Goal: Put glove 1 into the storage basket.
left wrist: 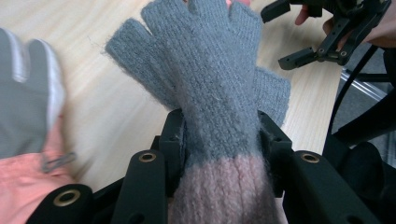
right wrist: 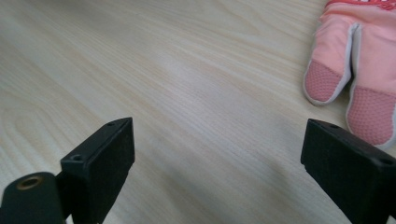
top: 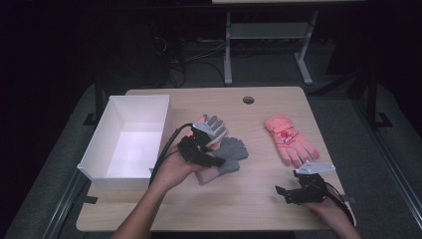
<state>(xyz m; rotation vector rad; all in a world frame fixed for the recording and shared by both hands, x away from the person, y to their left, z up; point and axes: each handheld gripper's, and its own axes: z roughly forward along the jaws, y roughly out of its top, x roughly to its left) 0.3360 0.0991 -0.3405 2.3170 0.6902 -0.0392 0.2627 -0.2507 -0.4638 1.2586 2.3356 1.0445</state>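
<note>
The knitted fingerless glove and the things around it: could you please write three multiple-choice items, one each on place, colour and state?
1. Where does the white box stand?
A. the table's left side
B. the table's right side
C. the floor

2. What colours is the knitted glove?
A. all black
B. grey with a pink cuff
C. yellow and green

3. How is the left gripper?
A. wide open over bare wood
B. lying inside the box
C. shut on the knitted glove

Key: 1 A, the high view shows it there; 2 B, grey fingers above pink ribbing; 3 C, both jaws press its sides.
</note>
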